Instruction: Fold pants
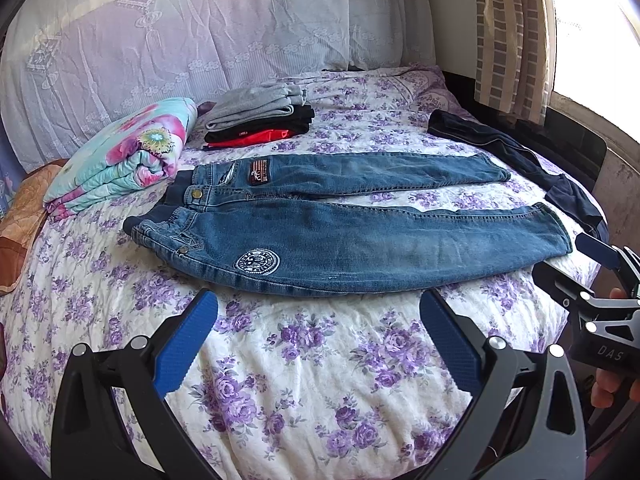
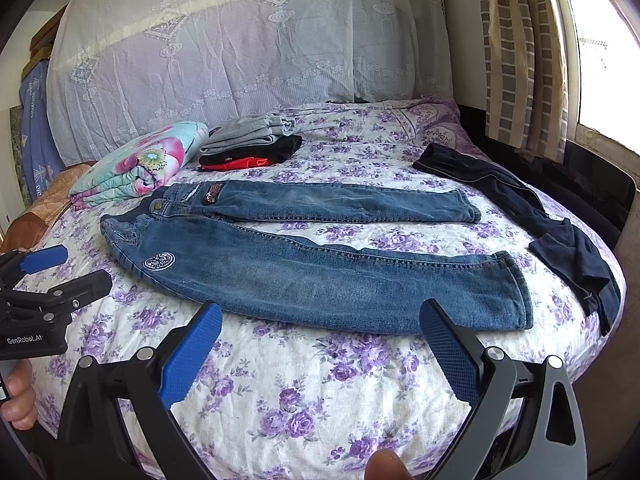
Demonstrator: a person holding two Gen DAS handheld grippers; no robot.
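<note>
Both hand-held grippers, left (image 1: 318, 344) and right (image 2: 320, 350), hover with fingers spread and empty just short of the jeans (image 1: 360, 240), which lie flat across the bed (image 1: 300, 380), waistband toward the left one, cuffs toward the right.

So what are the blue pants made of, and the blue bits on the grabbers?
The pants look like denim: faded blue weave, stitched seams, metal button. The blue pads on the left gripper look like rubber or textured plastic, matte with a fine grid pattern; which one is unclear.
</note>
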